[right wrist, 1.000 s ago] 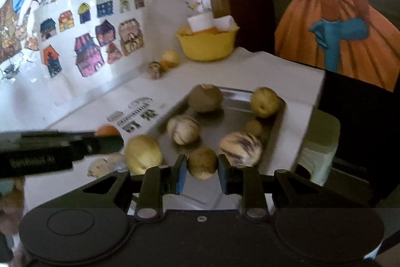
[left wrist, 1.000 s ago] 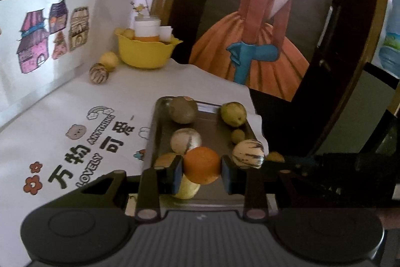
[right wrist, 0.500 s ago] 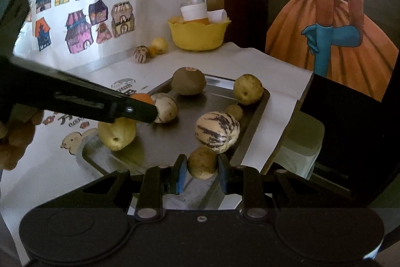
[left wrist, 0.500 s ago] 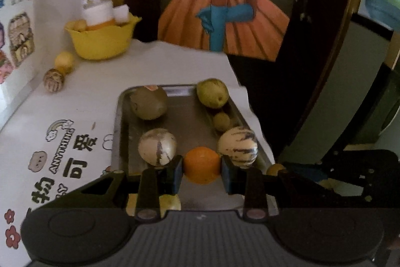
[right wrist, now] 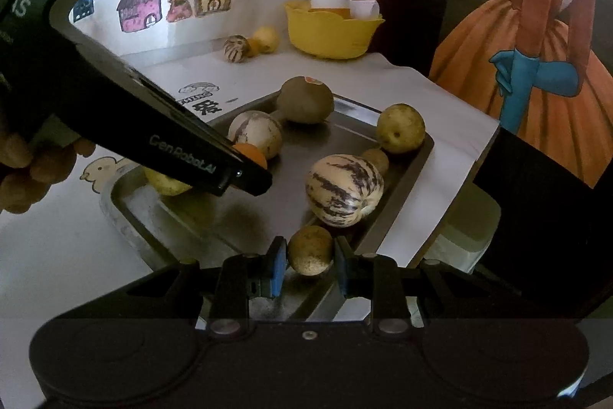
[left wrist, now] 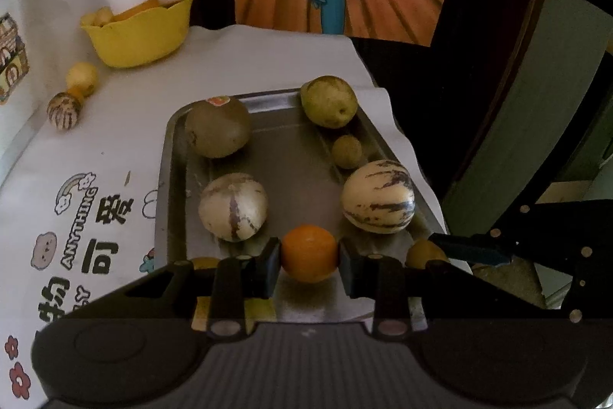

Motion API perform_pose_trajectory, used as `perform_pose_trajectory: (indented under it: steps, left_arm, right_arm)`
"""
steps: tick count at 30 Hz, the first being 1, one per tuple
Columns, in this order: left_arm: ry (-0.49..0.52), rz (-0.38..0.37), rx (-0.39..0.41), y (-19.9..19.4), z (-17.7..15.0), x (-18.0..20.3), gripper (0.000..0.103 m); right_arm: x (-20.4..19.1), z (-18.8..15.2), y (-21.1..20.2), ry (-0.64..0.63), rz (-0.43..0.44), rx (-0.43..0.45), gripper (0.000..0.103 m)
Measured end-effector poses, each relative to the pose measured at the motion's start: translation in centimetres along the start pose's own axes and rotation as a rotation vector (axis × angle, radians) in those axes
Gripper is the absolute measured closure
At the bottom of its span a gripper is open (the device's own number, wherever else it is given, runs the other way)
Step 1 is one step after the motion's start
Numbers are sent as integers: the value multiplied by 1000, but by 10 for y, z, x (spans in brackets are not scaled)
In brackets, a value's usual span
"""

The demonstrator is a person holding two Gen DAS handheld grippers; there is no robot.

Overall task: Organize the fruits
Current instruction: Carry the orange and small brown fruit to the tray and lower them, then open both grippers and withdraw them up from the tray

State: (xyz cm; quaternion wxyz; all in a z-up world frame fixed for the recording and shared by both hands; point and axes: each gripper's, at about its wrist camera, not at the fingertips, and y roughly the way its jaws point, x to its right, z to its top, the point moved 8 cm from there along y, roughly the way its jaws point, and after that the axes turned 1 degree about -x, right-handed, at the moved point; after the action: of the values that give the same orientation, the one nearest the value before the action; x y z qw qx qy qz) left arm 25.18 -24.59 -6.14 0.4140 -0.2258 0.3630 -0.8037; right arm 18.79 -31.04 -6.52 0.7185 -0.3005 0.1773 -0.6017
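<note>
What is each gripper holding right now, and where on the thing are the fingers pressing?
The left gripper holds an orange and the right gripper a small brownish round fruit, each clamped across opposite sides at the middle.

Both grippers are clamped down right now. Left gripper [left wrist: 309, 258] reaches in from the left, angled downward, fingers squeezed on something round. Right gripper [right wrist: 310, 255] is pinching too, jaws narrow, lower and nearer.

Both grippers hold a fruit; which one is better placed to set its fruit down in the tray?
Left: its gripper holds the orange over the tray; the right's fruit is at the rim.
</note>
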Motion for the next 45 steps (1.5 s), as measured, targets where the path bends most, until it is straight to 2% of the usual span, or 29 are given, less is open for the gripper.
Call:
perform_pose_trajectory:
  steps: [19, 23, 24, 25, 29, 31, 32, 36, 41, 45]
  left_arm:
    - [-32, -30, -17, 0, 2, -2, 67]
    - [-42, -35, -10, -6, 3, -2, 63]
    - [-43, -38, -5, -8, 4, -1, 58]
    - [-43, -39, 3, -12, 5, 0, 51]
    - [-51, -56, 47, -32, 10, 3, 36]
    - [-59, -54, 75, -45, 13, 3, 24]
    - [-61, -50, 90, -52, 15, 3, 21]
    - [-55, -29, 155, -87, 22, -1, 1]
    - [-18, 55, 200, -127, 23, -11, 1]
    - [-11, 91, 229, -158, 20, -21, 0]
  right_arm:
    - [-8, -2, 1, -54, -25, 9, 73]
    - [-8, -3, -6, -51, -26, 16, 71]
    - [-8, -3, -7, -48, -26, 18, 69]
    - [-7, -2, -10, -43, -26, 19, 67]
    - [-6, 2, -23, -37, -28, 39, 55]
    - [-6, 6, -32, -36, -33, 45, 47]
    - [-6, 7, -37, -31, -32, 46, 46]
    - [-8, 18, -65, 3, 9, 51, 27]
    - [-17, 36, -114, 78, 118, 36, 15]
    - [-22, 58, -162, 110, 177, 42, 4]
